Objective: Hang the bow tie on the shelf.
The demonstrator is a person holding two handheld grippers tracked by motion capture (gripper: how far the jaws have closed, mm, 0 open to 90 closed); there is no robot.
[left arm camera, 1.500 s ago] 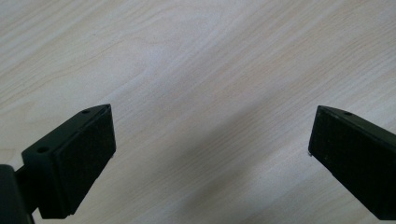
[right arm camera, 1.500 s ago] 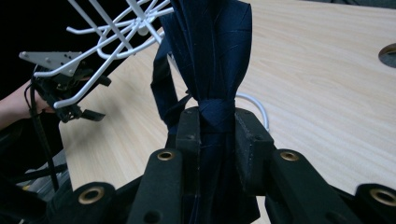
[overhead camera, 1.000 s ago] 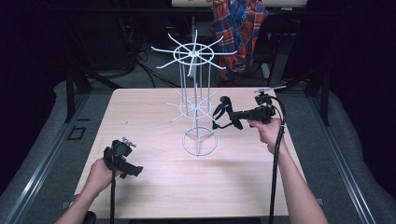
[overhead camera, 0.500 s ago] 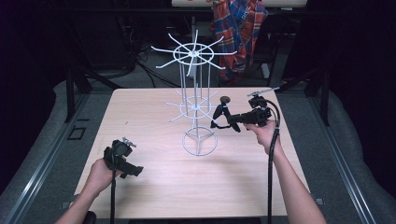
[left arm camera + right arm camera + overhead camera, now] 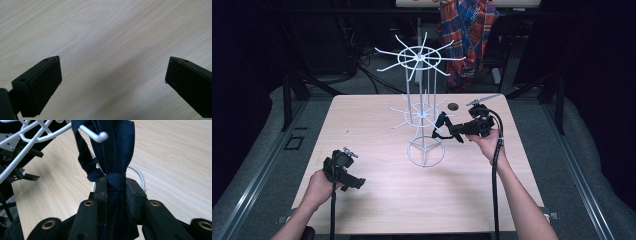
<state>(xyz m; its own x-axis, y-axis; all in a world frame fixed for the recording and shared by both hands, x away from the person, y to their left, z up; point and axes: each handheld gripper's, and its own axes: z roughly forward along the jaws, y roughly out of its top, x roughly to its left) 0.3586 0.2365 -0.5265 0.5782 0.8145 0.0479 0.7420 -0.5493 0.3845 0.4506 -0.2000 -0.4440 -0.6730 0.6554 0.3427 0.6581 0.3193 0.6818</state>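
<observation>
A white wire rack (image 5: 422, 112) with spoked hook tiers stands on a ring base (image 5: 426, 152) mid-table. My right gripper (image 5: 452, 132) is just right of it, level with the lower tier, and shut on a dark navy strip of cloth (image 5: 441, 124). In the right gripper view the gripper (image 5: 117, 187) pinches the cloth (image 5: 112, 150) just below a knot. One white hook tip (image 5: 101, 136) crosses in front of the cloth. My left gripper (image 5: 354, 182) rests low at the table's front left. Its jaws (image 5: 112, 82) stand wide open over bare wood.
The light wooden table (image 5: 377, 210) has a small round hole (image 5: 453, 106) behind the right gripper. A plaid shirt (image 5: 467, 35) hangs beyond the far edge. Dark floor and metal rails surround the table.
My right gripper has carried the navy cloth a little leftward, closer to the rack's lower hooks. The left gripper has stayed put.
</observation>
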